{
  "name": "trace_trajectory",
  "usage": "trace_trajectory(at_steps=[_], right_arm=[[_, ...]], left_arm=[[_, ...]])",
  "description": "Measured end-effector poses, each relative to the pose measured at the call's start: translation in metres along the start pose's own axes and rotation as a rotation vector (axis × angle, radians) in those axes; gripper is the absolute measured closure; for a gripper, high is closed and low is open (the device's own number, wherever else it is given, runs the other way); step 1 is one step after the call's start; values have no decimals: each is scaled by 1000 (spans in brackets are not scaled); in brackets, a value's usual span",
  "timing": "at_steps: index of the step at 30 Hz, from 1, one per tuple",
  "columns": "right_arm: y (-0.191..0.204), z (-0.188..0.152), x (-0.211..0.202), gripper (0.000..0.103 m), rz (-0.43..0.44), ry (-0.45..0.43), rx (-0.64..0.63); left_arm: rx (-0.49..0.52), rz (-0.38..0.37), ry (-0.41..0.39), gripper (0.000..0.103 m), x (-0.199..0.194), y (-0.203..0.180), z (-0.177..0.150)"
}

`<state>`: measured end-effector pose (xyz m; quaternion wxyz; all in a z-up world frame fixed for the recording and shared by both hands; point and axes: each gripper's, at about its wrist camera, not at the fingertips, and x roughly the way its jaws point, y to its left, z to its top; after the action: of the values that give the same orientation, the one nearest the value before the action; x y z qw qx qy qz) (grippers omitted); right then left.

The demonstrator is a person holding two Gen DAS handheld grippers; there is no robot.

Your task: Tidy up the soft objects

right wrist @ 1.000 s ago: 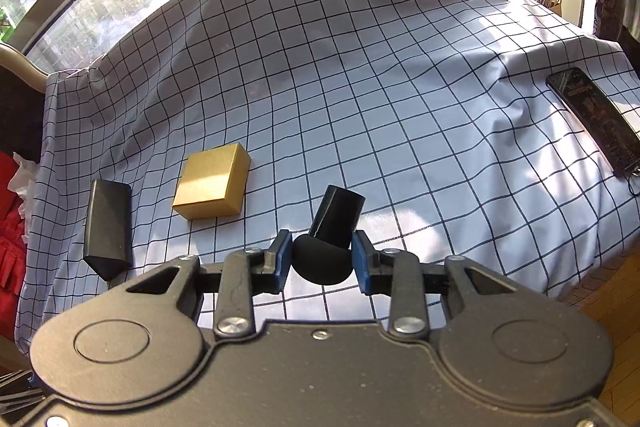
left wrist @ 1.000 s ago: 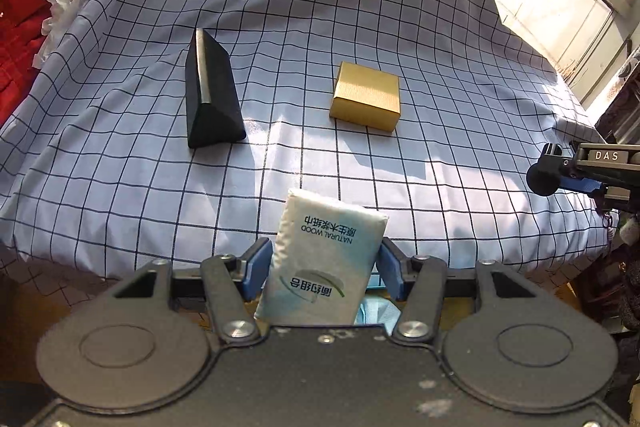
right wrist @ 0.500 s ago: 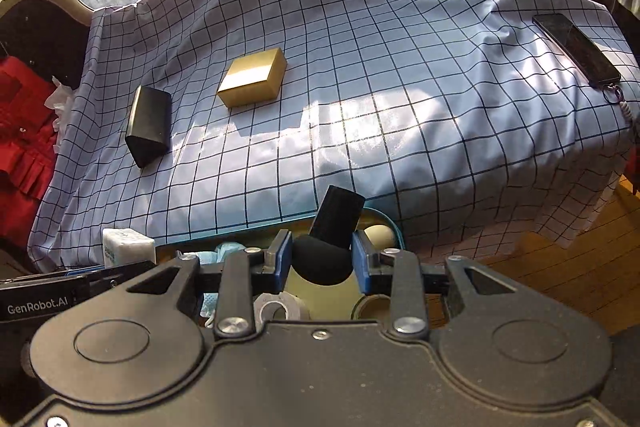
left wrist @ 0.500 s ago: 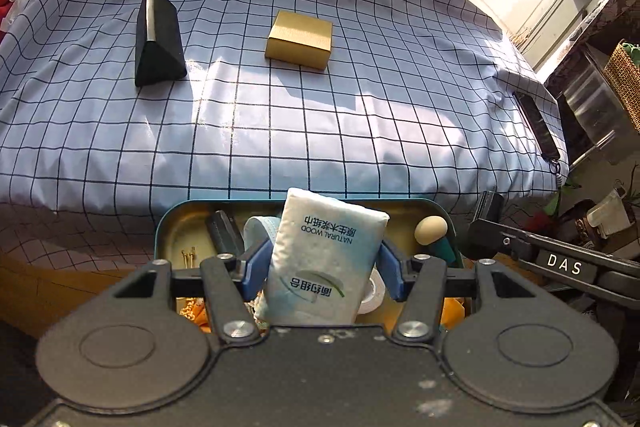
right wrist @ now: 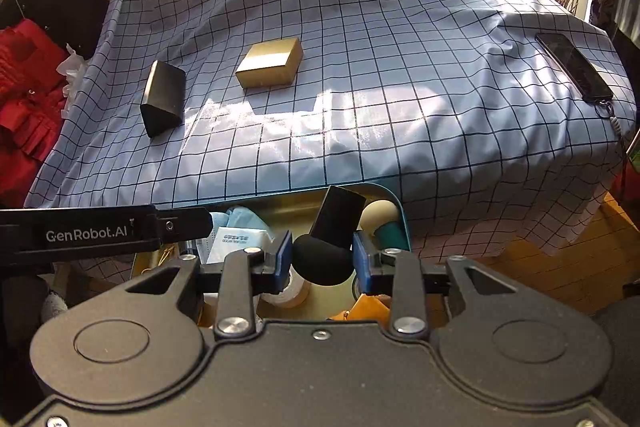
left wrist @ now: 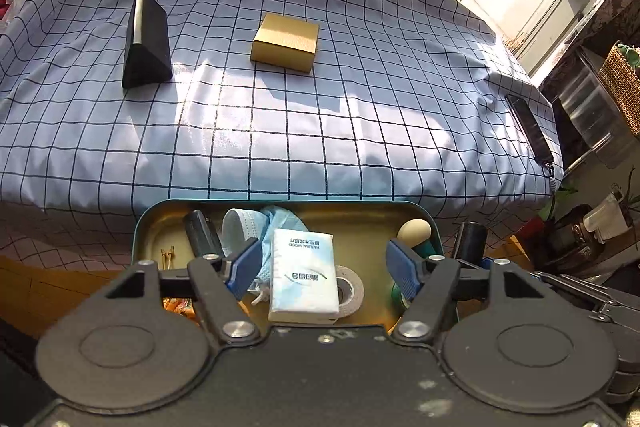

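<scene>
Far ahead of both grippers, a white cloth with black grid lines (left wrist: 320, 131) spread over the table. Directly below them, at the near cloth edge, a teal metal tin with a gold inside (left wrist: 360, 211), open, holding mixed items. On the cloth well ahead, a black triangular prism block (left wrist: 146, 43) to the left and a flat gold cardboard box (left wrist: 286, 41) beside it, apart. Left gripper (left wrist: 322, 263) spread wide, blue pads clear on both sides of a white tissue pack with printed text (left wrist: 304, 275), lying free inside the tin on a blue face mask (left wrist: 256, 227). Right gripper (right wrist: 322, 259) clamped on a black round-ended sponge applicator (right wrist: 330, 239), held above the tin.
</scene>
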<state>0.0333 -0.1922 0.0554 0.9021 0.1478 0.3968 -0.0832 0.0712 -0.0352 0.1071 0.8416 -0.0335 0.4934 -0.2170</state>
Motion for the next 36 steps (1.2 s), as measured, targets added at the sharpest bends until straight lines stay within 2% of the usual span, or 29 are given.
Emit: trace_trajectory(at_steps=[9, 15, 22, 26, 30, 36], right_arm=[[6, -4, 1, 65, -8, 7, -38], [4, -11, 1, 65, -17, 21, -29], [6, -23, -1, 65, -25, 37, -31], [9, -32, -3, 65, -41, 38, -41], [10, -41, -4, 65, -48, 46, -37], [15, -56, -7, 65, -54, 58, -45]], left_arm=[[0, 71, -2, 31, -2, 10, -10], [24, 161, -20, 25, -4, 12, -23], [26, 205, -12, 20, -6, 12, -38], [39, 243, -14, 10, -10, 8, -49], [51, 280, -23, 6, -16, 5, -58], [35, 298, -24, 4, -24, 8, -70]])
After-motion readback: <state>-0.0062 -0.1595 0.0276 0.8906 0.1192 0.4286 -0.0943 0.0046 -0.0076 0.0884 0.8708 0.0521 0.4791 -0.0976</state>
